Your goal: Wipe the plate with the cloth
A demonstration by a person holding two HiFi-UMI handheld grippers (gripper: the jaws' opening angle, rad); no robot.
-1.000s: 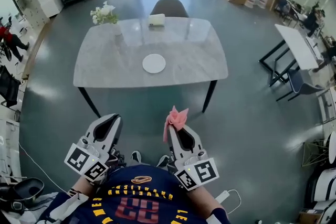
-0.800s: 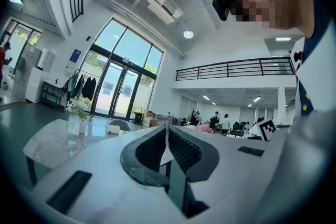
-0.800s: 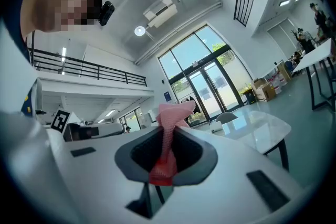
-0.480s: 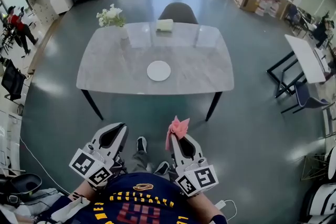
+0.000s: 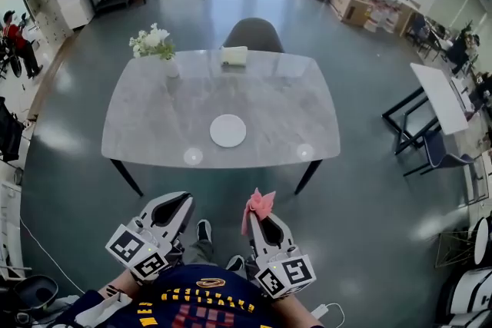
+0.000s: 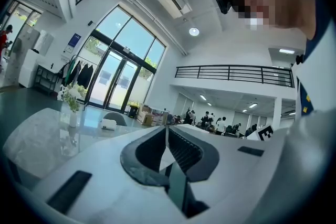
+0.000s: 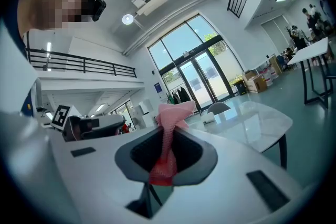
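Note:
A round white plate (image 5: 228,130) lies near the front edge of a grey marble table (image 5: 161,111), well ahead of me. My right gripper (image 5: 259,216) is held close to my body, shut on a pink cloth (image 5: 259,204) that bunches up past its jaws. In the right gripper view the pink cloth (image 7: 169,128) runs up between the closed jaws. My left gripper (image 5: 177,209) hangs beside it at the same height, shut with nothing in it; in the left gripper view (image 6: 166,131) its jaws meet.
On the table's far side stand a vase of white flowers (image 5: 154,42) and a white tissue box (image 5: 234,55). A grey chair (image 5: 253,34) sits behind the table. Another table and chairs (image 5: 434,104) stand at the right. Grey floor separates me from the table.
The table and plate sit a little lower and nearer in the head view. Both grippers have stayed close to my body, the cloth still held.

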